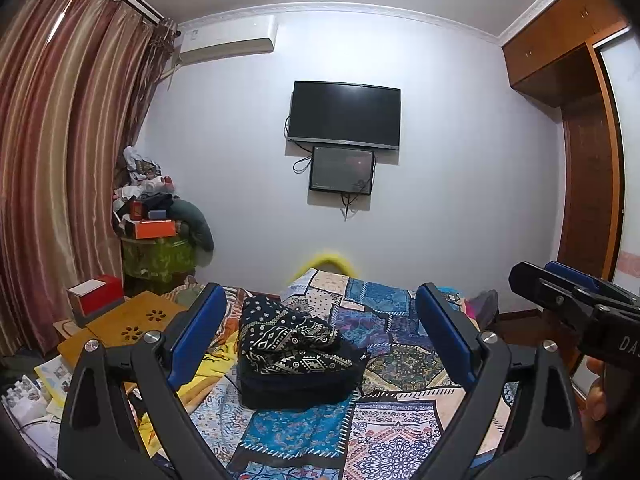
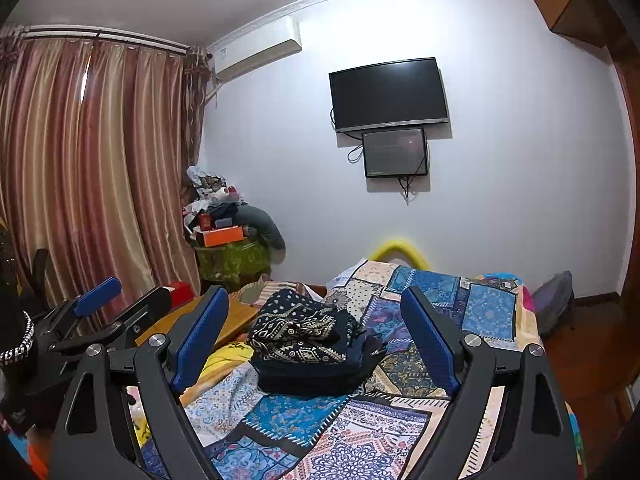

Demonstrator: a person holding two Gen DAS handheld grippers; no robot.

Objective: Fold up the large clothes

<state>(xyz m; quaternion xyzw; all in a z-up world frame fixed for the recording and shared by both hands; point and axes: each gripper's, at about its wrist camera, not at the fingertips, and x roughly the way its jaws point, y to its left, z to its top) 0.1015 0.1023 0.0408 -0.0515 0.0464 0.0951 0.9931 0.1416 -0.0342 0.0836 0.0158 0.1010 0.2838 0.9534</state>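
The left gripper is held level above the near end of the bed, jaws spread wide, nothing between the blue pads. The right gripper is in the same condition: jaws wide, empty. Each gripper is visible at the edge of the other's view; they are apart, not touching.

Task item: one stack of folded clothes lies on the patchwork bedspread, ahead of both grippers and clear of the fingertips. The top piece is dark with a pale geometric print, loosely folded and rumpled; plain dark layers sit beneath it. The exact number of garments in the stack cannot be determined from either view.

Surroundings, near to far:
- Left of the bed: one wooden lap table with flower-shaped cut-outs, one red-and-white box behind it, and loose papers at the near left corner.
- Far end of the bed: one yellow curved rail.
- Far left corner: one cluttered pile of boxes and cloth on a green-covered stand.
- Left side: striped curtains.
- Far wall: two dark screens, a large television with one smaller monitor directly below, and one air conditioner near the ceiling.
- Right side: one wooden wardrobe.

Nothing obstructs the path between the grippers and the stack.
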